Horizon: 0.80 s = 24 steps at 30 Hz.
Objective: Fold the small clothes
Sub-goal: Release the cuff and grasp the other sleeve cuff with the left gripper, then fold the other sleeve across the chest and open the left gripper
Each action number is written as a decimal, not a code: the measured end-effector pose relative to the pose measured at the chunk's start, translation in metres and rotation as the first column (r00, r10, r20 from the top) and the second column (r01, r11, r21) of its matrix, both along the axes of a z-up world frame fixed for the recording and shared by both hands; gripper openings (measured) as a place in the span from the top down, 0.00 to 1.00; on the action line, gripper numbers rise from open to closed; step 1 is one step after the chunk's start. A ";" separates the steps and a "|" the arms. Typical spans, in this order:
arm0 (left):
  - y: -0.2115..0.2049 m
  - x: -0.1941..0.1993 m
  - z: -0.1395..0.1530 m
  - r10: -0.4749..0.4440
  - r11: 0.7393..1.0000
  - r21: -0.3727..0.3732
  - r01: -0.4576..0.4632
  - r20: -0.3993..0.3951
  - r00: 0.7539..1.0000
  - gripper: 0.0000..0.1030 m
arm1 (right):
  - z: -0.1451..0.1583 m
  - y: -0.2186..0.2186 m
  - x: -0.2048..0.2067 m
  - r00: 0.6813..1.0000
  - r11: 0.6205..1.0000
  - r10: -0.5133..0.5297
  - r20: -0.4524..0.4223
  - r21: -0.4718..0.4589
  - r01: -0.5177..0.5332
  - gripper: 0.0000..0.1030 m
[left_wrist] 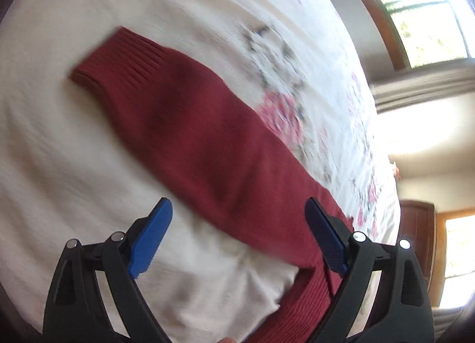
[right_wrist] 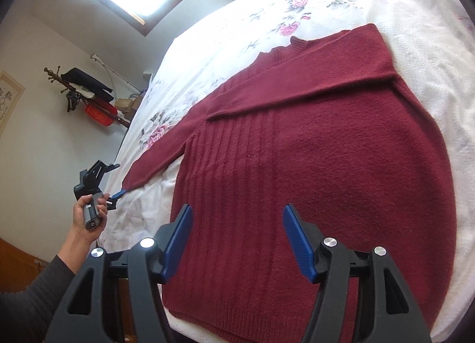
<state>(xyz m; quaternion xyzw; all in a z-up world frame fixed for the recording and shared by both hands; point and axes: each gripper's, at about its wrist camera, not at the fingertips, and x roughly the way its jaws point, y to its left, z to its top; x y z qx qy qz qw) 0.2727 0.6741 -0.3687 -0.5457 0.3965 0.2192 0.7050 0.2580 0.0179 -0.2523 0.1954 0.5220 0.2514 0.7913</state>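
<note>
Both jaws spread wide: left gripper (left_wrist: pixel 239 210) beside sweater (right_wrist: pixel 311 164) sleeve, right gripper (right_wrist: pixel 237 209) over hem.

1 red sweater (right_wrist: pixel 311 147) lies on 1 bed (right_wrist: pixel 225 34), 2 hand-held grippers by it: the left (right_wrist: pixel 114 193) at its outstretched cuff, the right (right_wrist: pixel 237 239) above its hem.

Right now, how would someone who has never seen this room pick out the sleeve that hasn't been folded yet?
Find the bed with the white floral cover and the red sweater spread on it. One sleeve is folded across the chest; the unfolded sleeve stretches straight out sideways, its cuff beside the left gripper.
</note>
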 end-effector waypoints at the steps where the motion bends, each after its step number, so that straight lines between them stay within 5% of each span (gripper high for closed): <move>1: 0.015 -0.009 -0.005 0.037 0.999 -0.006 -0.037 -0.013 0.999 0.13 | -0.001 0.005 0.001 1.000 1.000 0.008 -0.003 -0.005 -0.008 0.38; 8: 0.057 -0.001 -0.024 0.089 0.996 0.019 -0.089 -0.035 0.995 0.18 | -0.011 0.028 0.008 0.999 0.999 0.036 -0.028 -0.037 -0.037 0.38; 10: 0.057 0.004 -0.025 0.087 0.995 0.053 -0.083 -0.078 0.993 0.50 | -0.012 0.030 0.010 0.999 0.998 0.035 -0.029 -0.044 -0.036 0.38; 15: 0.057 0.008 -0.015 0.109 0.988 0.119 -0.098 -0.094 0.990 0.92 | -0.011 0.032 0.012 0.999 0.998 0.036 -0.030 -0.049 -0.037 0.38; 18: 0.053 0.007 0.007 0.076 0.987 0.145 -0.071 -0.030 0.997 0.93 | -0.006 0.033 0.010 0.999 0.998 0.038 -0.027 -0.052 -0.040 0.38; 24: -0.024 0.068 0.095 -0.171 0.954 0.266 0.136 0.112 0.979 0.94 | 0.006 0.028 0.015 0.998 0.998 0.046 -0.037 -0.032 -0.047 0.36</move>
